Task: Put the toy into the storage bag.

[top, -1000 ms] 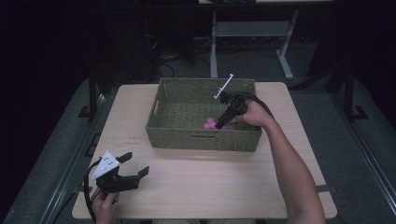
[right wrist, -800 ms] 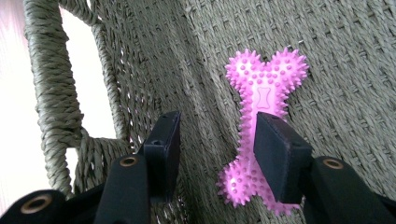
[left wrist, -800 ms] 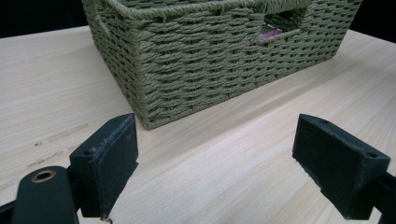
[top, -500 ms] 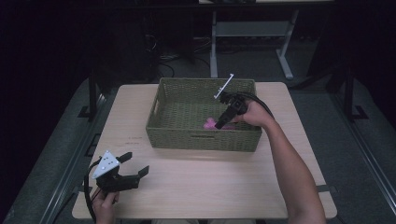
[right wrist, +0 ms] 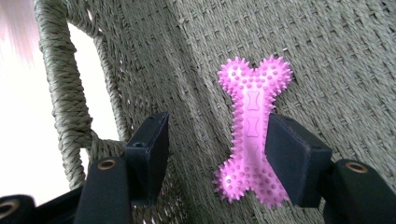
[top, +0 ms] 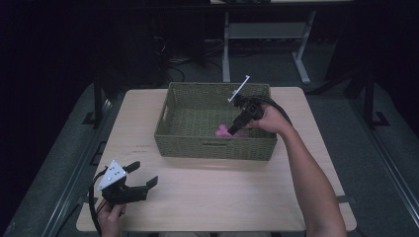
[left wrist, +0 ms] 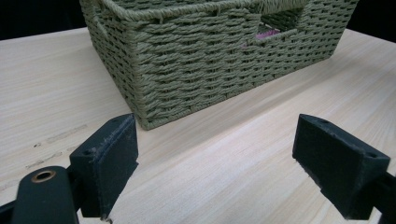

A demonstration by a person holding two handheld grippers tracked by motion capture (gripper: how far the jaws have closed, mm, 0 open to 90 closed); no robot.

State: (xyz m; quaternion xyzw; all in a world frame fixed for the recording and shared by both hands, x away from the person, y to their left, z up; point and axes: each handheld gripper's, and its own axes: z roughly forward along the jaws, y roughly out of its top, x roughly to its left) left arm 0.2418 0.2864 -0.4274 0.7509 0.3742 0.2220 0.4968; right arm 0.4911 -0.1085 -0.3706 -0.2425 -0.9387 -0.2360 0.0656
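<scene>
Pink bone-shaped toy [right wrist: 252, 135], rubbery-looking, covered in short nubs, lies flat on the floor of the woven basket [top: 183, 136] near its front wall and the cut-out handle [right wrist: 88, 93]. Right hand-held gripper [right wrist: 215, 149] reaches down into the basket; its jaws have just been opening and stand about half apart, the toy between them with 1 pad close against its side, not squeezed. Judgement: the toy looks delivered, so what is left is to lift the gripper out. Left hand-held gripper [left wrist: 215, 172] rests low on the pale wood-grain table [top: 222, 197], jaws wide, holding nothing. Basket is olive-green twisted cord, rectangular.
</scene>
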